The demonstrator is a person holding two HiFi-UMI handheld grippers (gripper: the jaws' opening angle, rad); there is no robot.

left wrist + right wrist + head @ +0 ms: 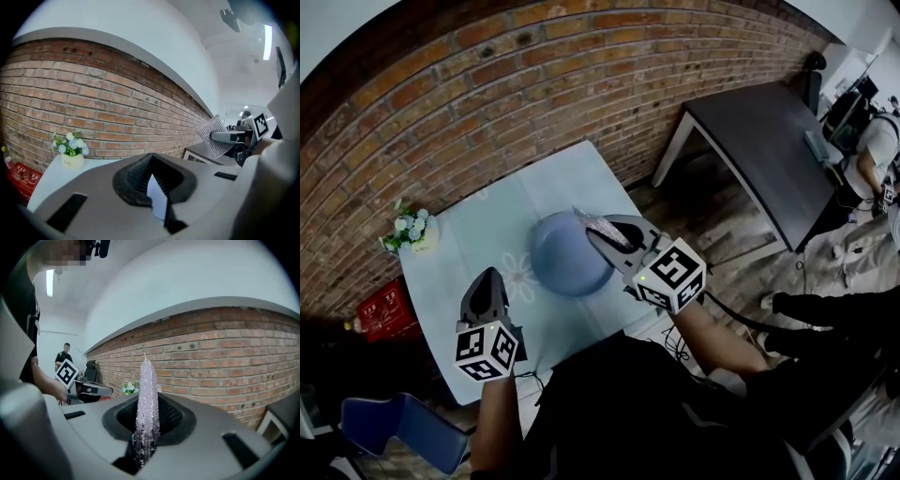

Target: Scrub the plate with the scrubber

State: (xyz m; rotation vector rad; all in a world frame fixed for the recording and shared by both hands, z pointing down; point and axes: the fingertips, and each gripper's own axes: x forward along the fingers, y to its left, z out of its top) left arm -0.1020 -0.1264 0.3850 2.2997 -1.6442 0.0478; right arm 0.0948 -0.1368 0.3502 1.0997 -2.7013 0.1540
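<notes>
The right gripper [602, 236] pinches the mesh scrubber [592, 221] in its jaws over the rim of the plate [558, 261] on the bench [469, 234]. The left gripper [487, 278] has its jaws pressed together, empty. The scrubber appears light and floppy, so hold it near its base; the rigid plate may slide.

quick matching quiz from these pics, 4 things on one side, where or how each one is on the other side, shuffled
Things:
1 plate
2 scrubber
3 flower pot
4 left tongs

Places or states:
a clamped in the right tongs
b shut, holding nothing
c middle of the light table
d table corner by the brick wall

Pairs: 1-c, 2-a, 3-d, 4-b
</notes>
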